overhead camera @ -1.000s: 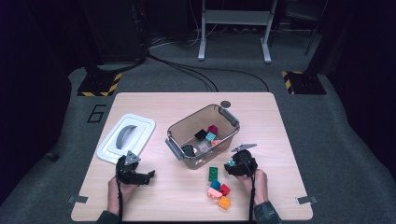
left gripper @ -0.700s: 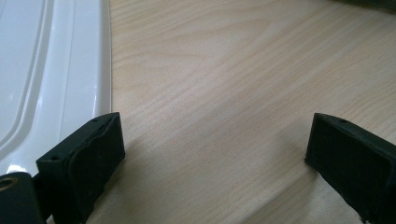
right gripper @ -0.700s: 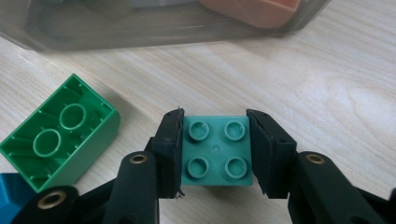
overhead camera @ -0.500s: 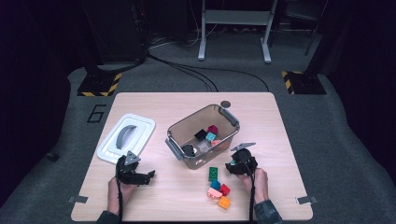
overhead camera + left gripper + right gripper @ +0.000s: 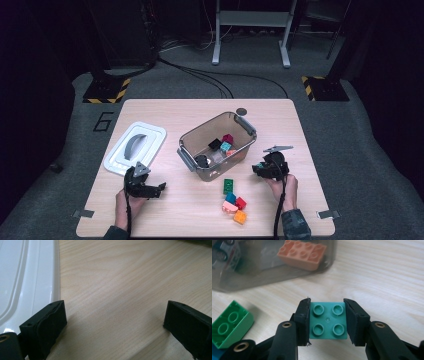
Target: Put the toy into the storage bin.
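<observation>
Right hand-held gripper [image 5: 327,323] is clamped on a teal square brick [image 5: 328,322], its pads pressing the brick's two opposite sides, studs facing the camera; the jaws have just been closing onto it. Straight ahead of this gripper, across a short strip of bare desk [image 5: 387,277], stands the clear plastic bin [image 5: 274,272], with a peach brick [image 5: 303,253] showing through its wall. In the high view the bin [image 5: 249,131] lies up and to the left of the right gripper [image 5: 260,170], its long axis running diagonally away, the near long wall closest. A green brick [image 5: 230,323] lies just beside the jaws on their left. The brick probably goes over that near wall next, and the right hand is far nearer. Left hand-held gripper [image 5: 115,322] rests open and empty on the desk, beside the white lid [image 5: 30,277], well apart from the bin.
</observation>
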Available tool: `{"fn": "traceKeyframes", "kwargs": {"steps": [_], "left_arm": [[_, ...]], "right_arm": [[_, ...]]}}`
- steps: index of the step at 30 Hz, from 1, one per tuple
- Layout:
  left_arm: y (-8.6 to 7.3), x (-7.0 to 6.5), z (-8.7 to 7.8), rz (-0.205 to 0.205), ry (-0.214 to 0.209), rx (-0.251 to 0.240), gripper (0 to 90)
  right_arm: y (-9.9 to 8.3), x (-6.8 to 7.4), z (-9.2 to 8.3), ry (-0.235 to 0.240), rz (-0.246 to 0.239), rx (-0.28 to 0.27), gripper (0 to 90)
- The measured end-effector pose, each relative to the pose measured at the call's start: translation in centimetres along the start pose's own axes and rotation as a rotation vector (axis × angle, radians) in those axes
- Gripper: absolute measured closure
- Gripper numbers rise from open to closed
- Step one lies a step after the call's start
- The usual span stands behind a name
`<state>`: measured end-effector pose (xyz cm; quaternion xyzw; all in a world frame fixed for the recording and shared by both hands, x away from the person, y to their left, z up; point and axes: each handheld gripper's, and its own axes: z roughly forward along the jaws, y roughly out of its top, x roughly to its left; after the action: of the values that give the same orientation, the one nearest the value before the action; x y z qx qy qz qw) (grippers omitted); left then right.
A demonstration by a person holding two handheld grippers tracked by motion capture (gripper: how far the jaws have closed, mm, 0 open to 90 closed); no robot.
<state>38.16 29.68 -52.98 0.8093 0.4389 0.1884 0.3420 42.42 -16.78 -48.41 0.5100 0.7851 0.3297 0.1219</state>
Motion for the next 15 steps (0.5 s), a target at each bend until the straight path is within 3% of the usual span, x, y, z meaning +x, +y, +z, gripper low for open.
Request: {"fn": "traceKeyframes", "kwargs": {"steps": [3, 9, 15], "left_arm": [[0.0, 0.0, 0.0, 0.000, 0.000, 0.000, 4.2], [0.0, 0.0, 0.0, 0.001, 0.001, 0.000, 4.2], [0.0, 0.0, 0.0, 0.001, 0.000, 0.000, 4.2]], "right_arm": [[0.4, -0.9, -0.2, -0.006, -0.007, -0.014, 58.7], [1.3, -1.7, -0.6, -0.009, 0.036, -0.024, 58.7], [2.4, -2.3, -0.8, -0.021, 0.035, -0.042, 58.8]]}}
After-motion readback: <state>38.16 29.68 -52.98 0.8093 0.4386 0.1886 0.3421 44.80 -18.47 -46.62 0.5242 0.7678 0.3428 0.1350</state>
